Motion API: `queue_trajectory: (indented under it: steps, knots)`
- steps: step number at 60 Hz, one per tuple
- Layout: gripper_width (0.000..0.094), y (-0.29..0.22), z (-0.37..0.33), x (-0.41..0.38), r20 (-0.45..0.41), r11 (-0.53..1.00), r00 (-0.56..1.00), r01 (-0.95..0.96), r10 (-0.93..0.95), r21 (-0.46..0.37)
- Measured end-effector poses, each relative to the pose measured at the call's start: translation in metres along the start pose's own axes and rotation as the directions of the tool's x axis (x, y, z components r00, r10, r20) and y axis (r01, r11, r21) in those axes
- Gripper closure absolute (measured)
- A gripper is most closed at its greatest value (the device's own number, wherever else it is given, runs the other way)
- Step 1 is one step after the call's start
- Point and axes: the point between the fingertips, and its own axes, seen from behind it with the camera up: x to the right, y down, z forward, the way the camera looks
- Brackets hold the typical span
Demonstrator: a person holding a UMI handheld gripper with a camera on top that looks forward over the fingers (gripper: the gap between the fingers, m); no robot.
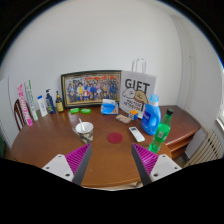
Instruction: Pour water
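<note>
The gripper (111, 160) hangs open over the table (50, 140), holding nothing; a cup (85, 128) (possibly glass) stands at eleven o'clock, a blue bottle (152, 114) at one.

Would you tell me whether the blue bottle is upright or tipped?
Upright: the blue bottle stands on the table, cap up, beyond the open hand-held gripper.

Room evenly lit, soft daylight, brightest on white wall (150, 45). Faint shadows under items on table (50, 145). Strong fisheye bending at edges. Small objects soft, labels mostly unreadable.
</note>
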Motion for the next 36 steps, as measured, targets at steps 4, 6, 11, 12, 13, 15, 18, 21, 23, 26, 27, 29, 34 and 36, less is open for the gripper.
queue_trajectory:
  steps: [4, 6, 11, 12, 13, 15, 18, 21, 23, 26, 27, 29, 34, 36]
  knots:
    - [0.0117, 0.013, 0.013, 0.045, -0.020, 1.000, 1.000, -0.008, 0.008, -0.006]
    - [0.0121, 0.020, 0.020, 0.066, -0.030, 1.000, 0.999, -0.014, 0.013, -0.010]
    - [0.0109, 0.034, 0.040, 0.116, -0.048, 0.999, 0.998, -0.032, 0.031, -0.017]
    - [0.0110, 0.035, 0.044, 0.125, -0.050, 0.999, 0.998, -0.035, 0.035, -0.015]
    - [0.0109, 0.037, 0.049, 0.134, -0.051, 0.999, 0.998, -0.039, 0.038, -0.013]
    - [0.0110, 0.039, 0.058, 0.150, -0.052, 0.999, 0.998, -0.044, 0.044, -0.007]
    - [0.0109, 0.041, 0.073, 0.172, -0.055, 0.999, 0.997, -0.045, 0.045, 0.006]
    - [0.0110, 0.039, 0.088, 0.189, -0.055, 0.999, 0.998, -0.042, 0.044, 0.028]
    - [0.0112, 0.039, 0.098, 0.199, -0.055, 0.998, 0.998, -0.036, 0.039, 0.041]
    - [0.0111, 0.036, 0.114, 0.210, -0.051, 0.998, 0.998, -0.031, 0.034, 0.060]
    - [0.0110, 0.033, 0.120, 0.213, -0.046, 0.997, 0.998, -0.032, 0.035, 0.067]
    - [0.0110, 0.029, 0.132, 0.222, -0.034, 0.996, 0.999, -0.029, 0.032, 0.085]
    - [0.0110, 0.025, 0.155, 0.229, -0.035, 0.994, 0.999, -0.020, 0.024, 0.112]
    - [0.0113, 0.023, 0.165, 0.234, -0.030, 0.993, 0.999, -0.016, 0.020, 0.121]
